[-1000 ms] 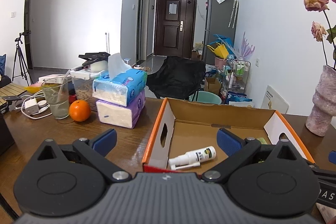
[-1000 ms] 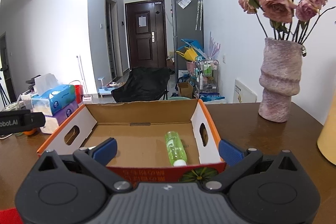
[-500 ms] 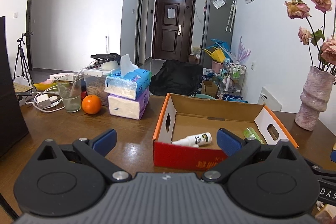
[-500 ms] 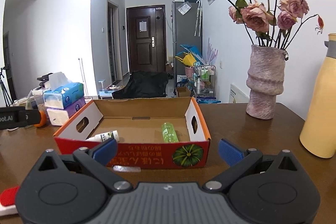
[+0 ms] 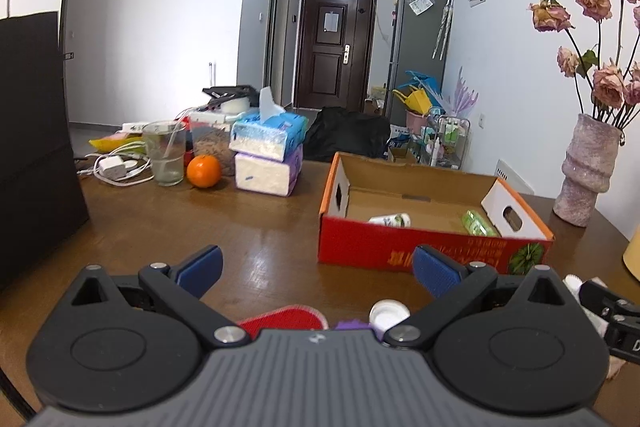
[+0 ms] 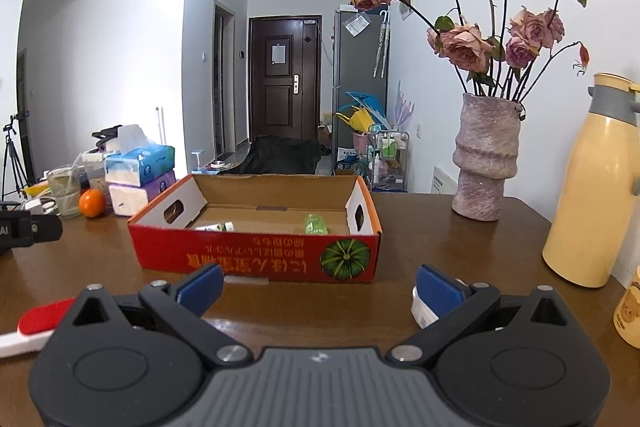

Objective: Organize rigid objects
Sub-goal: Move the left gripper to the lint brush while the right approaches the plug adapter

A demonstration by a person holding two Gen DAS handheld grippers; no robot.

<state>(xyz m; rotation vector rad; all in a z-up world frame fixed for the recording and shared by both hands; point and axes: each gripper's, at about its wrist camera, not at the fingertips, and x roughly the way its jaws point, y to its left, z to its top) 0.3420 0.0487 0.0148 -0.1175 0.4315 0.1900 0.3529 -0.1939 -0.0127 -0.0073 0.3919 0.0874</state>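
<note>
Here, the left gripper (image 5: 318, 269) hangs low over the brown table (image 5: 240, 239) with its blue fingers wide apart and nothing between them. Just under it lie a red brush (image 5: 286, 315), a white cap (image 5: 387, 311) and something purple that is mostly hidden. The right gripper (image 6: 320, 283) is also spread open and empty; a small white item (image 6: 420, 309) lies just behind its right finger, too hidden to name.

A little further stands the red cardboard box (image 6: 256, 257), open at the top, with a pumpkin picture on its near wall. Inside it lie a white spray bottle (image 6: 214, 226) toward the left and a green bottle (image 6: 315, 223) toward the right, well apart.

To the right of the box are a pink vase (image 6: 484, 175) with dried roses and a yellow thermos (image 6: 592, 187). To the left, further back, are two stacked tissue packs (image 5: 268, 155), an orange (image 5: 204, 171) and a glass (image 5: 164, 157).
</note>
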